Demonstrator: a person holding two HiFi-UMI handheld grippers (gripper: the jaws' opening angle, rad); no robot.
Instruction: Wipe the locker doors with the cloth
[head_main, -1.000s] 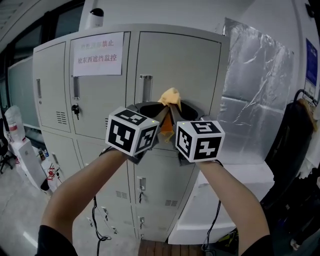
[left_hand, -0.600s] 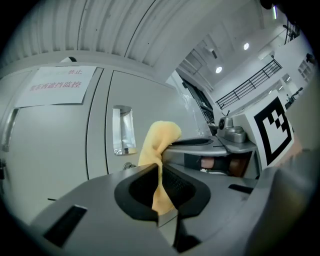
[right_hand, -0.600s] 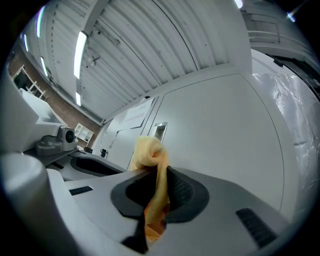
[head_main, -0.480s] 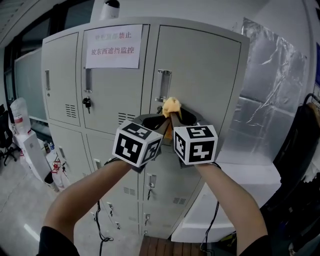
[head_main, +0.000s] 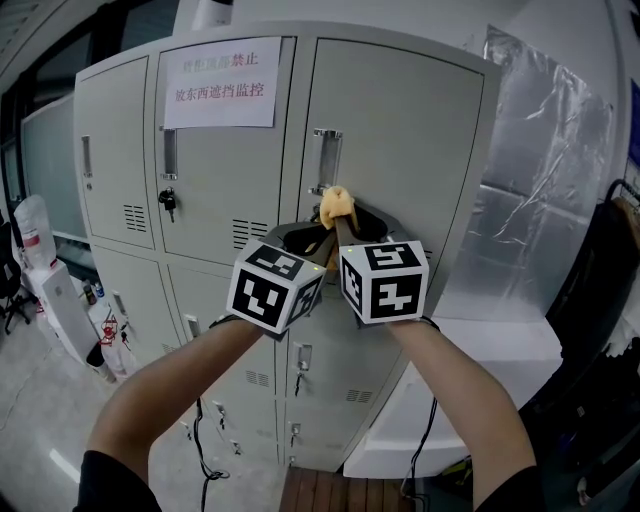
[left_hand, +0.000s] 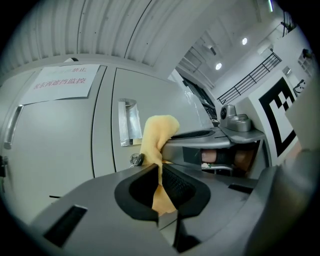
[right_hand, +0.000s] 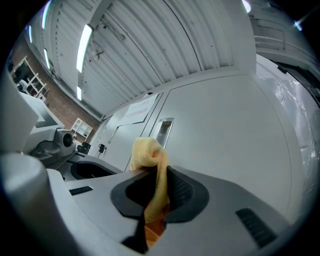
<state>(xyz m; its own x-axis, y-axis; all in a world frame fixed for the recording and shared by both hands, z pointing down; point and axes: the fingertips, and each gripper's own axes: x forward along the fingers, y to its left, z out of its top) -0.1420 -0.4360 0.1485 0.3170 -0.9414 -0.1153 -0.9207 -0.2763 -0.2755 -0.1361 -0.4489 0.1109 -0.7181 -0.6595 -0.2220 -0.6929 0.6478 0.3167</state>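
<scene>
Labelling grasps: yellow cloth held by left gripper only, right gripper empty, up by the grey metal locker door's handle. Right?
No. The right gripper is also shut on the yellow cloth, as the right gripper view shows. The left gripper holds it too, by the grey metal locker door's handle.

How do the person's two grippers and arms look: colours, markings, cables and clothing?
The left gripper and right gripper have smooth grey bodies with black ribbed pads. Each carries a white cube with black square markers: left cube, right cube. A thin black cable hangs below each wrist. Forearms are bare; dark short sleeves show lowest.
</scene>
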